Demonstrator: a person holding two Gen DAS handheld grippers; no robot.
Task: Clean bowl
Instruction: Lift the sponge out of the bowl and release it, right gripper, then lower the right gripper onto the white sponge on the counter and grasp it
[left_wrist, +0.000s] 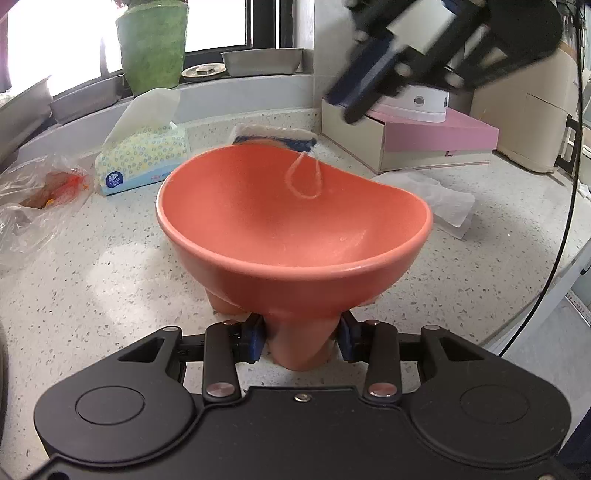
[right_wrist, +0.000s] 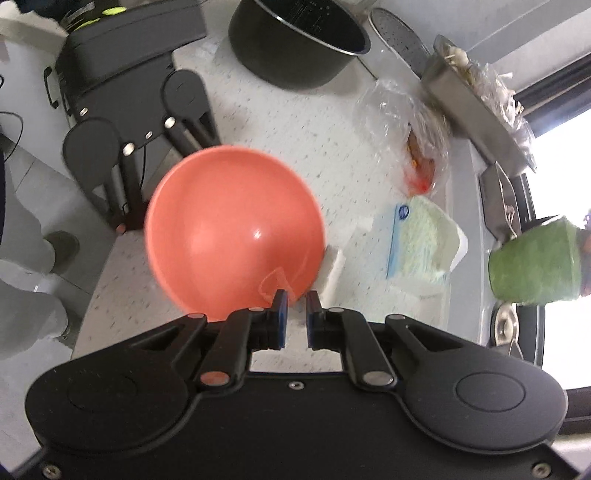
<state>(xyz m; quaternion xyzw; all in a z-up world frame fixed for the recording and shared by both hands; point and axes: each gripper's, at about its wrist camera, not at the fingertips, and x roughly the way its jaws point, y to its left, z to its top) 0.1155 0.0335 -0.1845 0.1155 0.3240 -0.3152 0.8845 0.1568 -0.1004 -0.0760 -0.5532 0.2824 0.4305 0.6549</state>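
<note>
While it stands on the speckled counter (left_wrist: 110, 280), the orange bowl (left_wrist: 291, 221) is held at one of its stubby feet by the left gripper (left_wrist: 301, 338), whose blue pads (left_wrist: 255, 338) press on either side of that foot. The bowl sits upright near the counter's front edge, and a thin loop of string (left_wrist: 304, 177) hangs over its far rim onto the inside wall. Just behind that rim lies a sponge (left_wrist: 275, 134), blue with a white top, from which the string seems to come.

The right gripper (right_wrist: 295, 317) hovers above the far edge of the bowl, pointing steeply down, blurred in the left camera. Its fingers are nearly closed, with only a narrow gap between the pads; nothing is seen clamped there, though the string loop lies just past the tips.

Left of the bowl stands a tissue pack (left_wrist: 142, 158) with a sheet sticking up, and further left a crumpled clear plastic bag (left_wrist: 40, 199) with orange scraps inside. A crumpled paper towel (left_wrist: 436, 199) lies to the right, near a pink-lidded box (left_wrist: 417, 140). A green pot (left_wrist: 153, 48) and metal trays (left_wrist: 260, 61) line the windowsill. In the right camera a black cooker pot (right_wrist: 299, 40) stands well beyond the bowl.
</note>
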